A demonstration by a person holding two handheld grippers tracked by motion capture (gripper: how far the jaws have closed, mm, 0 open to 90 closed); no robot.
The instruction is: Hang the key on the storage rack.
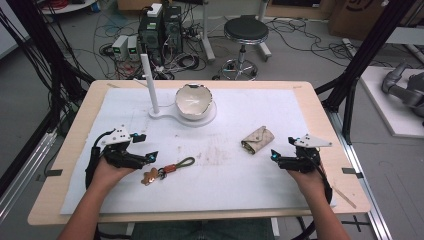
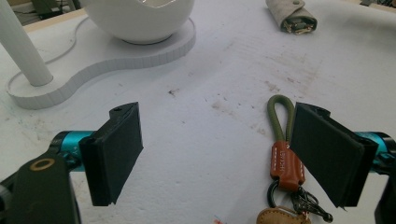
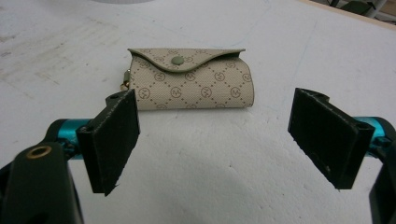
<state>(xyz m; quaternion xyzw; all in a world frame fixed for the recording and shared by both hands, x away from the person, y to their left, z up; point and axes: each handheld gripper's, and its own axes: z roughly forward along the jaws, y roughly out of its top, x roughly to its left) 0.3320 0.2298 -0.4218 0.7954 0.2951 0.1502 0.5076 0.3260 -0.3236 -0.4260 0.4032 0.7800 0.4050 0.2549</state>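
**A:** What is shown at the table?

**B:** Two hand-held grippers are seen low in the high view, on a white foam-like mat (image 1: 240, 170). The left gripper (image 1: 145, 146) is held at lower left with its jaws wide apart and nothing between them. The right gripper (image 1: 282, 150) is held at lower right, its jaws likewise spread and empty.

**A:** Where are the things being reached for?

**B:** An olive-green cord key strap with a tan leather band and a brown leather charm (image 1: 168, 170) is laid flat just right of the left gripper, at lower centre. In the left gripper view the strap (image 2: 282, 154) is seen beside the right-hand jaw, near the frame's lower right, not between the pads. A beige monogram-patterned key pouch with a green snap flap (image 1: 258, 140) lies right of centre; in the right gripper view the pouch (image 3: 192, 79) is framed just beyond the open jaws, apart from them.

**A:** How far along can the work be judged?

**B:** It is judged to be at its start: nothing has been grasped or lifted. A white egg-shaped bowl on a white base with an upright peg (image 1: 192, 102) stands untouched at upper centre. Both approaches, both grasps and any placing appear to be left.
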